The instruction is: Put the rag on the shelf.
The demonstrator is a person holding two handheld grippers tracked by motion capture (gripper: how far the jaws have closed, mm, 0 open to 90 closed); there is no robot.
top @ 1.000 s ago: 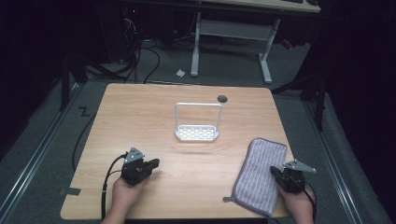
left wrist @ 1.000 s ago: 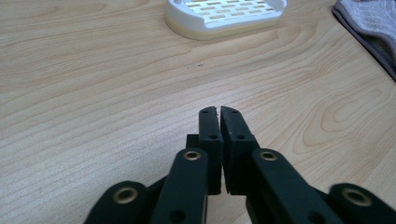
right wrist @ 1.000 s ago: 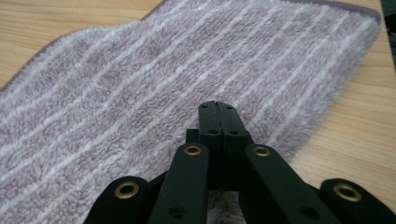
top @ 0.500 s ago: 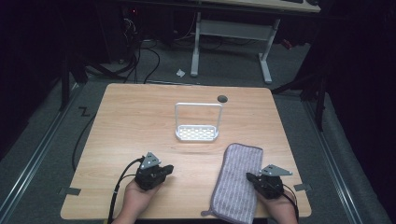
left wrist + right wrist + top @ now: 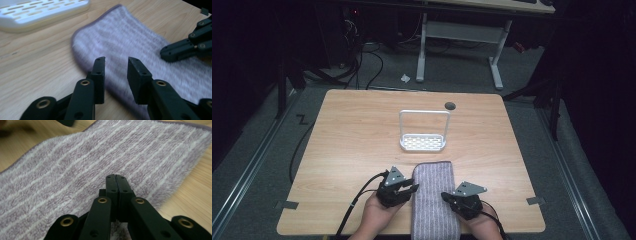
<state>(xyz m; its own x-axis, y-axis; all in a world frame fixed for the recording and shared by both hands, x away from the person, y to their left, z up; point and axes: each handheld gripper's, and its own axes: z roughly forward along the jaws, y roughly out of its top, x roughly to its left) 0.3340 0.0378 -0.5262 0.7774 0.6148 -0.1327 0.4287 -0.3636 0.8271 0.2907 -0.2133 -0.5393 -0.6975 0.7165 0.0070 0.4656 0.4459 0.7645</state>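
Note:
A purple-grey striped towel [image 5: 432, 200] lies lengthwise at the table's front middle, its near end at the front edge. My right gripper [image 5: 447, 197] sits at the towel's right side. Its jaws stand together in the right gripper view [image 5: 116, 178], pinching the towel [image 5: 100, 157]. My left gripper [image 5: 411, 189] is at the towel's left edge. In the left gripper view its jaws [image 5: 115, 66] have just been opening and stand apart. The towel's edge [image 5: 120, 42] lies under and beyond the gap, and no pad presses on it. The right gripper [image 5: 186, 46] shows across the cloth.
A white perforated rack [image 5: 423, 142] with an upright wire handle stands just behind the towel, mid-table; its base [image 5: 37, 12] shows in the left gripper view. A dark round hole [image 5: 450, 105] sits near the table's far edge. Bare wood [image 5: 352, 145] stretches to the left and right.
The towel has slid left from the table's right front to the front middle, carried by the right gripper. The left gripper has moved right to the towel's edge and its jaws have parted.

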